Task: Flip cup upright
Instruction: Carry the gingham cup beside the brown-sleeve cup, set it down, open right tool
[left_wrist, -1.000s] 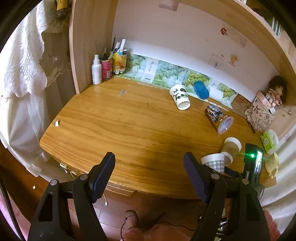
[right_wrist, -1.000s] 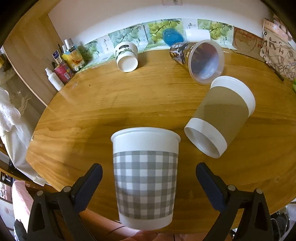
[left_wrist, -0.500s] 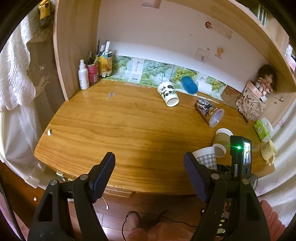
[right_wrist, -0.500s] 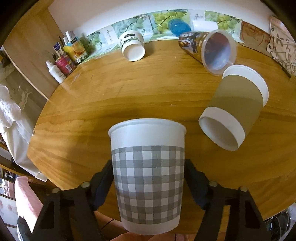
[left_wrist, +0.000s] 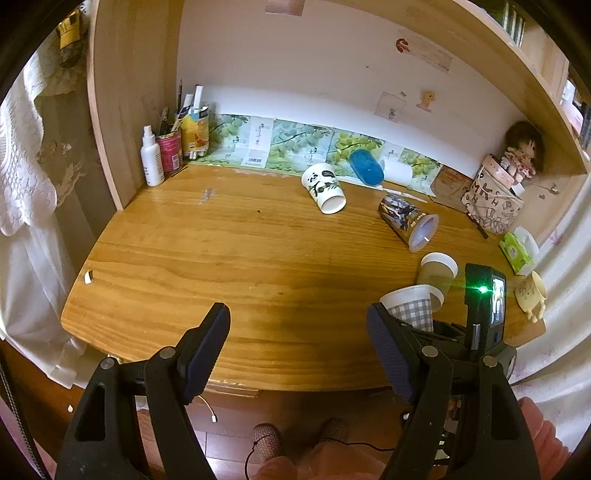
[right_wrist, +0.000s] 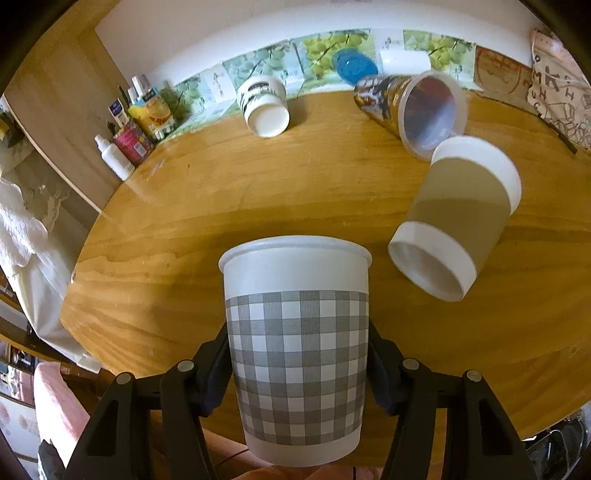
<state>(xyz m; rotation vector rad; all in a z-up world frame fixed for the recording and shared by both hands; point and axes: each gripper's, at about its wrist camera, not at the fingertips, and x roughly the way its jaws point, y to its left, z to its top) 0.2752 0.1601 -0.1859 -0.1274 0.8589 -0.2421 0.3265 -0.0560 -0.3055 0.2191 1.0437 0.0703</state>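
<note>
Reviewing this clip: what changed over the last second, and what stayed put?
The right gripper went from wide open around the gingham cup to shut on its sides. The cup now appears tilted in the left wrist view, possibly lifting. The left gripper stayed open and empty above the table's near edge. The tan cup, the panda cup and the printed tumbler still lie on their sides.

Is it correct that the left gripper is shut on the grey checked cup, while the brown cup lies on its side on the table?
Not quite: the right gripper is shut on the grey checked cup, as the right wrist view shows. The left gripper is open and empty. The brown cup does lie on its side.
</note>
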